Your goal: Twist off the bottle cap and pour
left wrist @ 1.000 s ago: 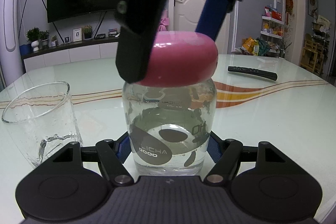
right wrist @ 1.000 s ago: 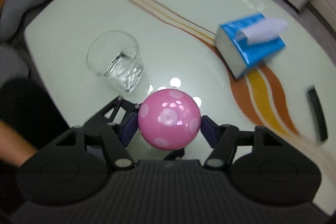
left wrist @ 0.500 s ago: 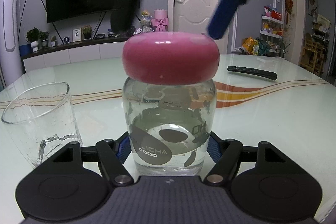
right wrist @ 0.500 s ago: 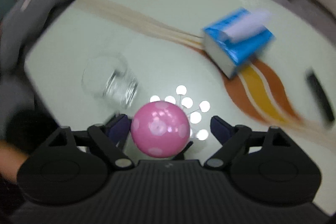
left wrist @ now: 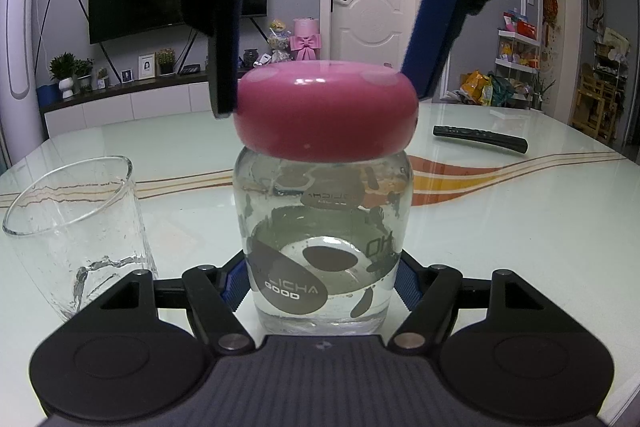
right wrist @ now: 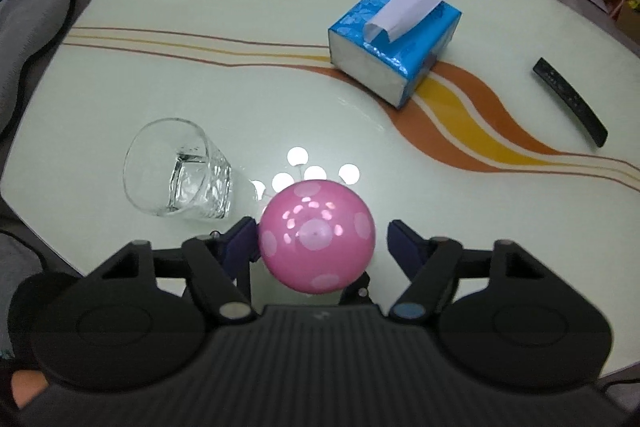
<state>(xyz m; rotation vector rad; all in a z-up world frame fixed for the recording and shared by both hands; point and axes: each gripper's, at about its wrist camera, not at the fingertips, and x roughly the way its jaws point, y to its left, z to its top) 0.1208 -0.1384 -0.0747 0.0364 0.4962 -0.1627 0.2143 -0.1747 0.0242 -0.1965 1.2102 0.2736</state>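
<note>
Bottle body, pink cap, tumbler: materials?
Bottle body: clear and glossy, glass or hard plastic; water and back print show through.
Pink cap: opaque, smooth, semi-gloss, probably plastic; soft highlights.
Tumbler: likely glass; thick faceted base refracts light.

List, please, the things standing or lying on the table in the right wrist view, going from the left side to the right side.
Glass → pink cap of the bottle → blue tissue box → black remote control.
</note>
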